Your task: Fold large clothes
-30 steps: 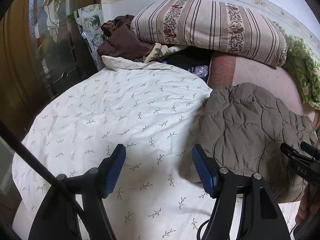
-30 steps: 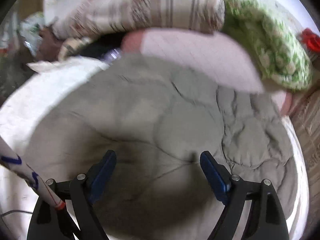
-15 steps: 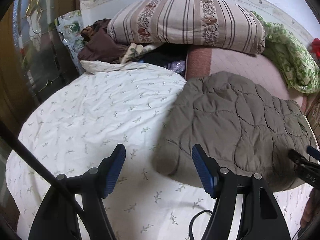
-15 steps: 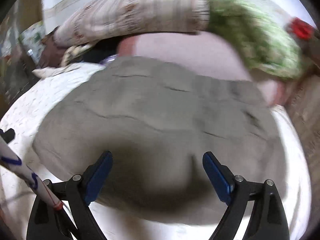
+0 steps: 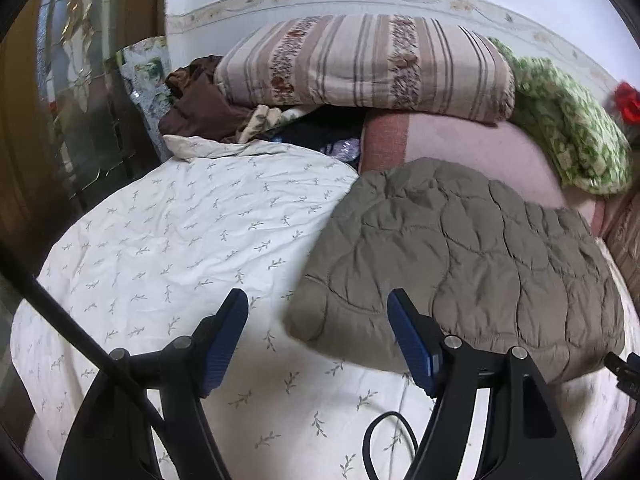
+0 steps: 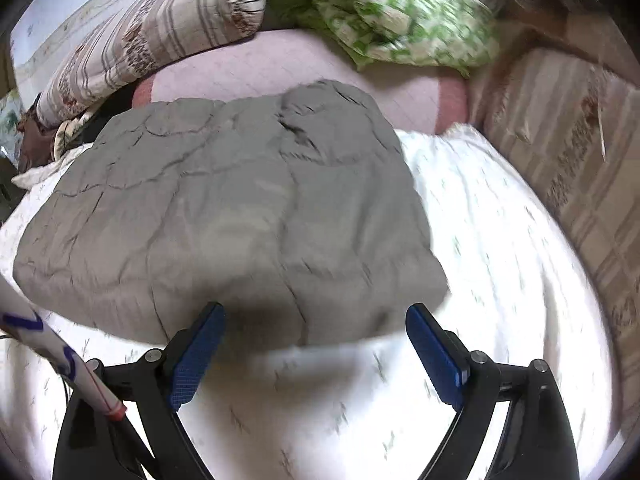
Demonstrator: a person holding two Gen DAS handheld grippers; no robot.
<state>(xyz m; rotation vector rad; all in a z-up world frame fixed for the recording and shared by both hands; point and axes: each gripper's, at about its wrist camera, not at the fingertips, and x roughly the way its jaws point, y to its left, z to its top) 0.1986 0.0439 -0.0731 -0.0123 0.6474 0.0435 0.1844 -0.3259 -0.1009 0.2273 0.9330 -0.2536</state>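
Observation:
A grey-brown quilted jacket (image 5: 472,252) lies folded into a thick block on the white leaf-print bedsheet (image 5: 192,248). My left gripper (image 5: 318,312) hovers at the jacket's near left corner, its jaws opening, with only sheet and the corner's edge showing between the blue pads. In the right wrist view the same jacket (image 6: 224,216) fills the middle. My right gripper (image 6: 316,324) is open just in front of the jacket's near edge, holding nothing. The right wrist view is blurred by motion.
A striped folded quilt (image 5: 368,68) and a green patterned blanket (image 5: 568,128) lie at the back against the wall. Brown clothes (image 5: 196,108) are heaped at the back left. A striped cushion edge (image 6: 568,152) borders the bed on the right. A cable (image 5: 384,436) loops near my left gripper.
The left view has shifted so the jacket sits more to the middle. The right gripper has pulled back off the jacket toward its near edge and rolled; more sheet shows on the right.

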